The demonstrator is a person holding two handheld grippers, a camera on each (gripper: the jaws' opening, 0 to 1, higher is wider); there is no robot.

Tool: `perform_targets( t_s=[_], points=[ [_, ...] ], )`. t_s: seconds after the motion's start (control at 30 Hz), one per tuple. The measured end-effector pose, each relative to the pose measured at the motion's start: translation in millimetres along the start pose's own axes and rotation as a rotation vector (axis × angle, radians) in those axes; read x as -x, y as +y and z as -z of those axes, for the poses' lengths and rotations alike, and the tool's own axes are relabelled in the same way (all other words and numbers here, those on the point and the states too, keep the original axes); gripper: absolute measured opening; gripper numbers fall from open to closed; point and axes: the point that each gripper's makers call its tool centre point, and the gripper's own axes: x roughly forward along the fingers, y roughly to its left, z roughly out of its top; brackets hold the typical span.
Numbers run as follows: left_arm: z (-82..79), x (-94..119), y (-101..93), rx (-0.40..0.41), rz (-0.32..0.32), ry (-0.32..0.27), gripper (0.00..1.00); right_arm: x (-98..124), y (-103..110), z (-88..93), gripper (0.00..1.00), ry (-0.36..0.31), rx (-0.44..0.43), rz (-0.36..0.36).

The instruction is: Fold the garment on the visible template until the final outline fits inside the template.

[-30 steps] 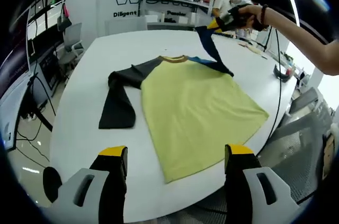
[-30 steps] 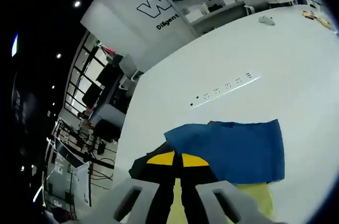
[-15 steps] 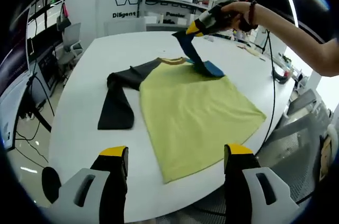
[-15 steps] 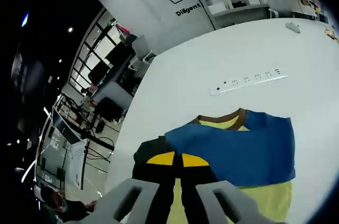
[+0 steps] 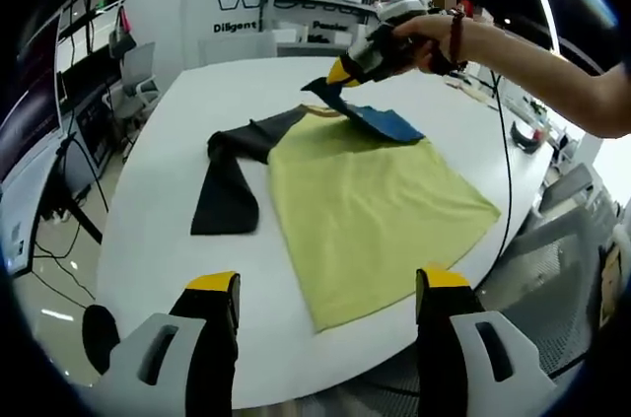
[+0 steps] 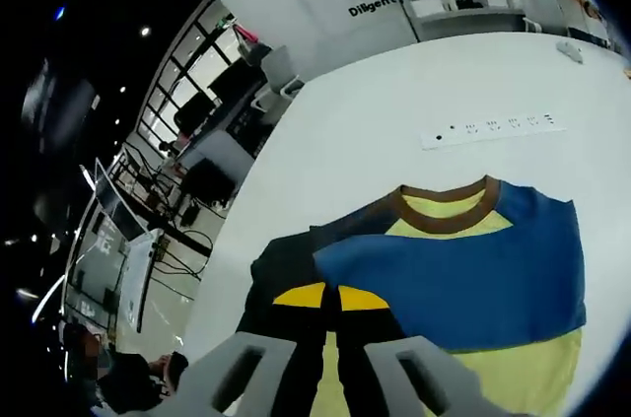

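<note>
Yellow garment (image 5: 375, 205), blue sleeve (image 6: 463, 274), black sleeve (image 5: 229, 180), brown collar (image 6: 446, 217).

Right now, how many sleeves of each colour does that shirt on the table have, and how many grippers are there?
Blue sleeve, pinched in the right gripper and folded over the yellow body: 1
Black sleeve, lying flat on the white table: 1
Grippers, counting the left gripper with its jaws apart: 2
Total: 4

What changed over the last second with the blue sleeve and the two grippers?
The right gripper, shut on the blue sleeve, carried it down and inward across the yellow shirt body, toward the collar. The left gripper stayed open above the table; the black sleeve lay unmoved.
</note>
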Motion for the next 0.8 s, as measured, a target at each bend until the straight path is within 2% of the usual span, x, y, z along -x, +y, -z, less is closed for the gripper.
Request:
perform_targets(
  t_s=[0.2, 0.4, 0.53, 0.6, 0.67, 0.8],
  points=[
    [1.7, 0, 2.2, 0.004, 0.002, 0.003, 0.73, -22, -1, 19.1, 0.00, 0.017, 0.009, -0.023],
    [0.9, -3, 2.7, -0.004, 0.008, 0.006, 0.72, -41, 1, 44.0, 0.00, 0.071, 0.051, -0.042],
    [-0.3, -4, 3.6, -0.005, 0.012, 0.005, 0.72, -50, 4, 51.9, 0.03, 0.089, 0.062, -0.066],
    [-0.5, -5, 2.9, -0.004, 0.018, 0.006, 0.73, -54, 6, 54.7, 0.00, 0.103, 0.065, -0.073],
    [0.6, -5, 3.1, -0.013, 0.017, 0.012, 0.72, -56, 10, 53.6, 0.00, 0.090, 0.065, -0.086],
    [1.7, -5, 3.5, -0.009, 0.014, 0.014, 0.72, -60, 14, 60.2, 0.00, 0.113, 0.100, -0.097]
  ],
)
